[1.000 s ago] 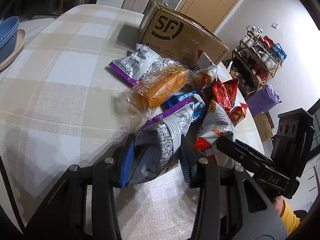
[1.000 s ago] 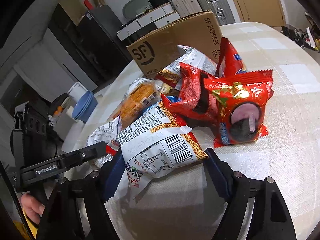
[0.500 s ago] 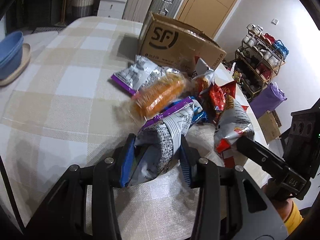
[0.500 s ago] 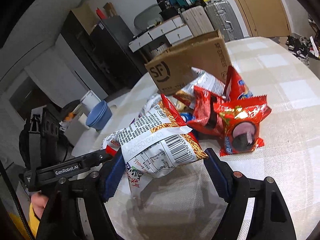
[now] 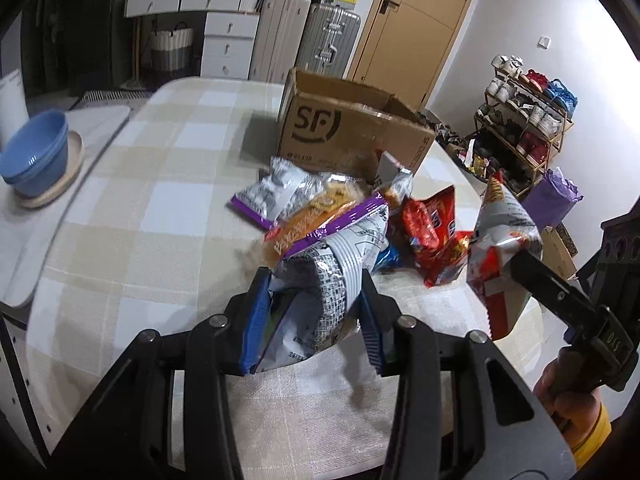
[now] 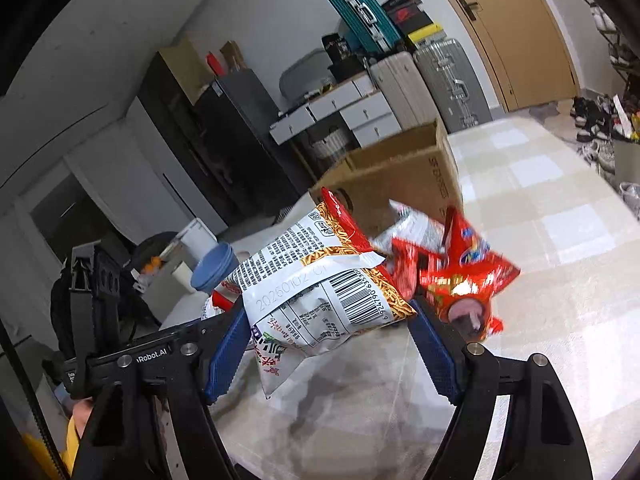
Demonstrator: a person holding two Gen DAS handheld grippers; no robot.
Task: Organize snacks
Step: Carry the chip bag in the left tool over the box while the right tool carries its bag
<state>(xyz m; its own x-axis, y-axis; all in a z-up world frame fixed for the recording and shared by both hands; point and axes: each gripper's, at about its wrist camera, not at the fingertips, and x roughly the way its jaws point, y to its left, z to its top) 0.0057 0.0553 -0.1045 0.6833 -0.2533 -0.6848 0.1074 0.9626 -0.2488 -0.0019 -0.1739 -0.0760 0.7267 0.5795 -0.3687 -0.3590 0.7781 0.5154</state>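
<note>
Left wrist view first: my left tongs are pinching a silver bag with a purple edge, blue pads squeezed into both sides, and the bag hangs above the checked tablecloth. Past it is the rest of the snack pile: another purple-edged bag, an orange bread-looking pack and a red bag, all lying just in front of the open SF cardboard box. Off to the right you can see my right tongs from the side, holding up a white-and-red noodle snack bag. Blue bowls sit at the far left edge.

Right wrist view: right tongs are clamped on that noodle snack bag, barcode side facing the camera, lifted off the table. Red packets lie just behind it, blurry, with the box beyond. My left tongs' handle shows at the left edge.
</note>
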